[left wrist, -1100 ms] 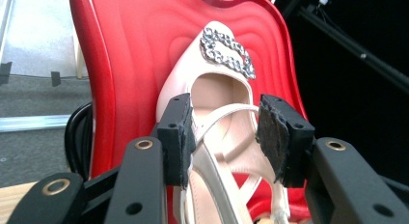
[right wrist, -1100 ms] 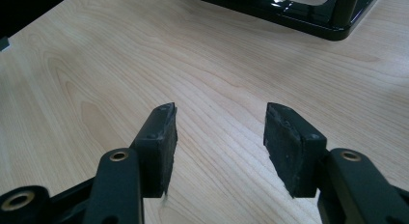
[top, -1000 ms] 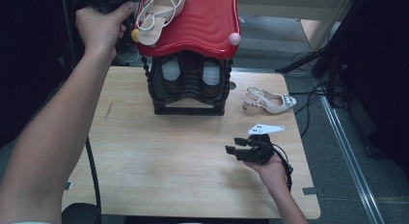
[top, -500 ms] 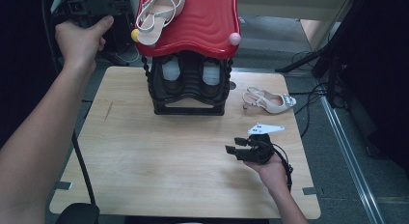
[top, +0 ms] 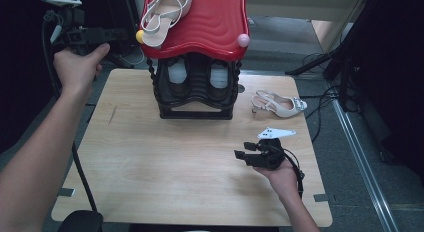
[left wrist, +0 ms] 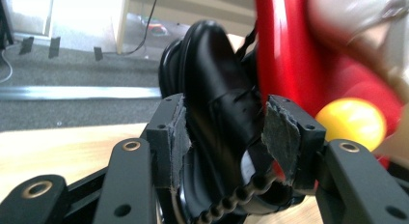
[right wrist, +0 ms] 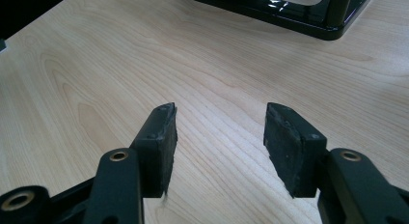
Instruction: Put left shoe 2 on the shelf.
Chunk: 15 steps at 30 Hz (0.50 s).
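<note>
Risk: sandal [top: 162, 14] overhangs red rack [top: 215, 22] edge, may slip. Second sandal [top: 279, 103] on tabletop [top: 150, 157]. Left hand-held gripper [top: 75, 29] open, empty; right hand-held gripper [top: 242, 156] open, empty.

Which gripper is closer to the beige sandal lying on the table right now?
Right. The right gripper rests on the table just in front of the beige sandal, fingers open. The left gripper is held up beyond the table's far left corner, beside the red-topped shoe rack.
</note>
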Motion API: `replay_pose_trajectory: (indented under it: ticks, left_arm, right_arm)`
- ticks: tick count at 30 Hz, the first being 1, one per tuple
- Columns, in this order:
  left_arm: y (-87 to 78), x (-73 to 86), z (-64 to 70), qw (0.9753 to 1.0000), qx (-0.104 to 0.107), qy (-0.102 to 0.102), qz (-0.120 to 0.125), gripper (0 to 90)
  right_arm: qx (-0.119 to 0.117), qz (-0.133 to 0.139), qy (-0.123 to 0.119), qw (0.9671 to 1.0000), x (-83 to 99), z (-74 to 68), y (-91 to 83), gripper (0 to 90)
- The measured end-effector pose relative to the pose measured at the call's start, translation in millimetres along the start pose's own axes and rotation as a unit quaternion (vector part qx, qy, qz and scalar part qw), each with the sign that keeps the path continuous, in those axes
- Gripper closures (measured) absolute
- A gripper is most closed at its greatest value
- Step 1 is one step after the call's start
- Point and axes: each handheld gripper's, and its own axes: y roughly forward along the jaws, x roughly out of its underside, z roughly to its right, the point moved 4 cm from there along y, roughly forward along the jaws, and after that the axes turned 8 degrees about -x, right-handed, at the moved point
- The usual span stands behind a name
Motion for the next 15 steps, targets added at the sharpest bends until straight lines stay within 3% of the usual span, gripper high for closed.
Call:
replay_pose_trajectory:
  ticks: [4,13,15]
  left_arm:
    - [3.3,16.7,-7.5,1.0000,-0.007,0.004,-0.004,49.6]
    - [16.1,51.9,-19.8,0.9996,-0.005,-0.009,-0.025,48.9]
    - [19.0,61.1,-20.6,0.9993,-0.001,-0.001,-0.036,49.0]
  right_arm:
    - [0.000,-0.001,0.000,1.0000,0.2,0.2,0.2,47.1]
    - [-0.001,-0.003,0.000,1.0000,0.4,0.0,1.2,47.0]
    - [0.000,-0.003,-0.001,1.0000,0.5,0.3,1.3,47.0]
